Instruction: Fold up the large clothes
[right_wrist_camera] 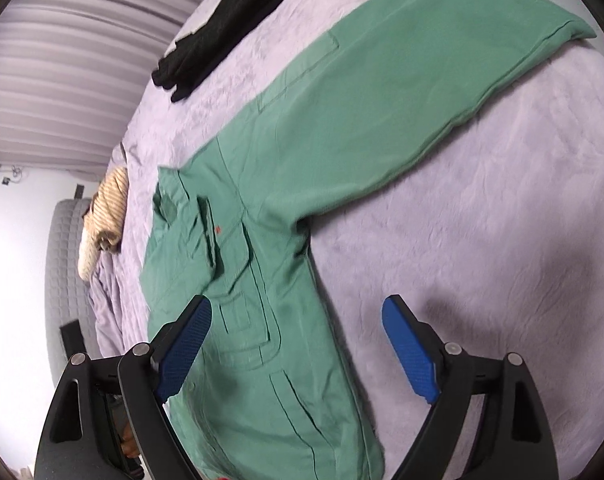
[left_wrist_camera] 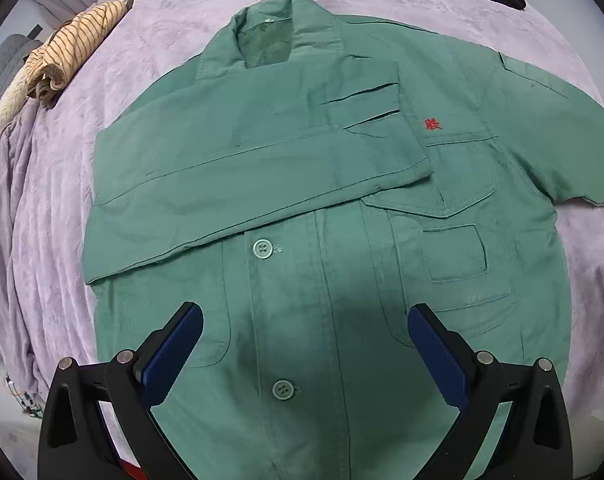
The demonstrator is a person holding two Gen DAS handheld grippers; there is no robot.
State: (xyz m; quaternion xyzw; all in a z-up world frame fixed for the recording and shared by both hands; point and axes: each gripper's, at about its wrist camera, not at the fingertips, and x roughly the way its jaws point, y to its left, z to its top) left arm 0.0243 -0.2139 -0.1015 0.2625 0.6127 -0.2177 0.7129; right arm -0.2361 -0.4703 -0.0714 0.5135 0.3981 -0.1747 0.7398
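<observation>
Green jacket (left_wrist_camera: 342, 240), soft, limp cotton, lies flat on bed (right_wrist_camera: 502, 220); both claws released and empty, so grasp the outstretched sleeve (right_wrist_camera: 402, 80) at its cuff.

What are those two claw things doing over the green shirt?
Someone is folding a green work jacket on a bed with a lilac blanket. One sleeve is already folded across the chest; the other sleeve lies stretched out. The left hand-held gripper hangs open above the buttons, and the right hand-held gripper is open too. Neither holds anything.
</observation>
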